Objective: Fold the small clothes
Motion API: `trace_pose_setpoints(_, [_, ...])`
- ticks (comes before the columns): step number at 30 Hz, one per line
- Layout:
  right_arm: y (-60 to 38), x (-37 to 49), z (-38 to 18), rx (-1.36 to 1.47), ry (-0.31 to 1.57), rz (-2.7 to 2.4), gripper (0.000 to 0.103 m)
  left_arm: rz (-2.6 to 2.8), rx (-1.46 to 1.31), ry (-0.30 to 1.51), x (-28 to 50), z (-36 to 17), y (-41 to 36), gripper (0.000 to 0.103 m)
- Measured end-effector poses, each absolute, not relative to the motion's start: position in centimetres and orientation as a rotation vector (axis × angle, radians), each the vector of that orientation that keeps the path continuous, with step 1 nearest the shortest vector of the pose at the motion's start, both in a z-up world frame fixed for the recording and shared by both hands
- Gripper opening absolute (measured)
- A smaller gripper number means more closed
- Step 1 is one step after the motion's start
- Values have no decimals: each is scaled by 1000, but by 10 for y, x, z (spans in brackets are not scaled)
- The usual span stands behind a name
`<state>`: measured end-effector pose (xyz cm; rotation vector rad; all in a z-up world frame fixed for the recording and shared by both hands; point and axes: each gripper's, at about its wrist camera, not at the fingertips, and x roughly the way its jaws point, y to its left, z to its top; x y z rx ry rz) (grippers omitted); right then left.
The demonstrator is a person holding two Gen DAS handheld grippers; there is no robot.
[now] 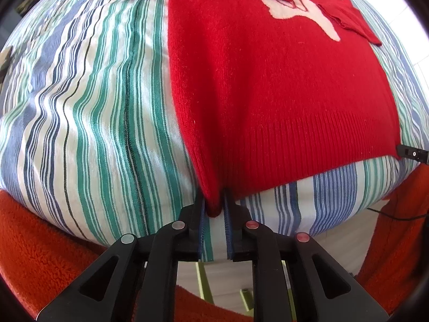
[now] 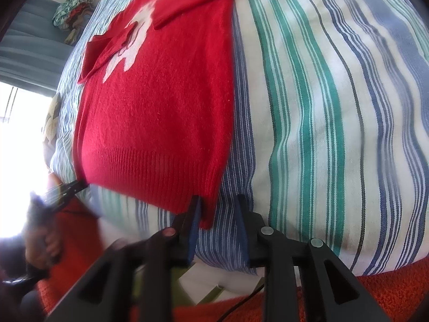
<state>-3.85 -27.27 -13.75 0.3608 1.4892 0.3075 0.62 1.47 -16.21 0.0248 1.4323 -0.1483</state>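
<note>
A small red knitted sweater with a white figure on its chest lies flat on a striped sheet, both sleeves folded in over the front. My left gripper is shut on the sweater's near left hem corner, pinched between the blue pads. In the right wrist view the sweater lies to the left. My right gripper is open, and the near right hem corner lies between its fingers against the left finger. The left gripper's tip shows at the other hem corner.
The striped blue, green and white sheet covers a raised surface whose near edge drops off just before the grippers. An orange fleece cloth hangs below that edge. A heap of clothes lies at the far left by a bright window.
</note>
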Motion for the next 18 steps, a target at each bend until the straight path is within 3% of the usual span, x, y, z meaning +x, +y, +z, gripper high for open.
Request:
trace_pose_setpoints(6, [-277,-43,-133,333,1513,298,35,-119,6,1461,-13,-156,31,42])
trace_pose_setpoints(8, [-282,-45,-129,309,1523,280,42,-102,-7,1459,-21,-149,38,50])
trace_pose_setpoints(13, [-299,-55,-113,231,1509,212,43,-50,-20,1403,-30,-119,58,56])
trace_pose_setpoints(18, [-304,-42,-79,117,1363,144,43,13,-69,1262,-22,-87,76,72])
